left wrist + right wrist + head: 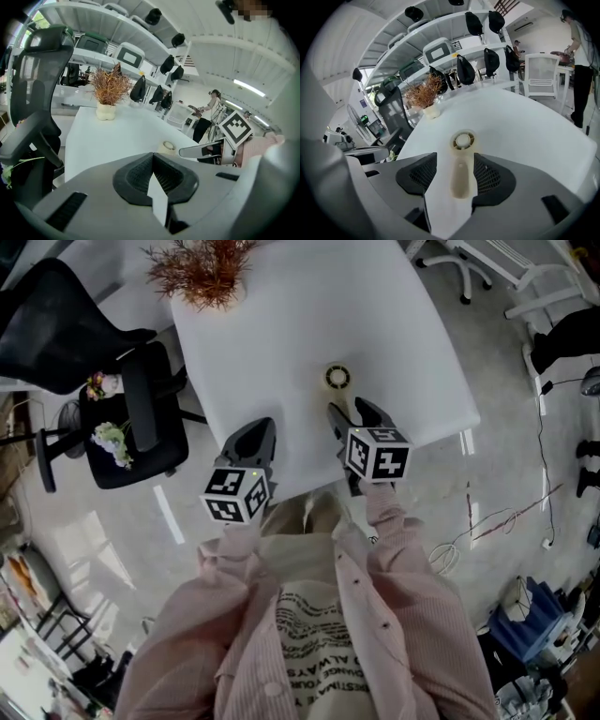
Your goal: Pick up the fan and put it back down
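A small cream hand-held fan [337, 378] lies flat on the white table [281, 343], round head away from me, handle toward me. My right gripper [349, 411] is open and low over the table. Its two jaws stand either side of the fan's handle [461, 178], with a gap on each side. The fan's head [463, 139] lies just beyond the fingertips. My left gripper [260, 430] hovers at the table's near edge, left of the fan, its jaws shut together [152, 160] on nothing. From there the fan [167, 146] shows to the right, beside the right gripper's jaw.
A dried plant in a cream pot [203, 276] stands at the table's far side. A black office chair [131, 418] with flowers on its seat stands left of the table. Cables [506, 517] trail over the floor to the right. The table's near edge runs just under both grippers.
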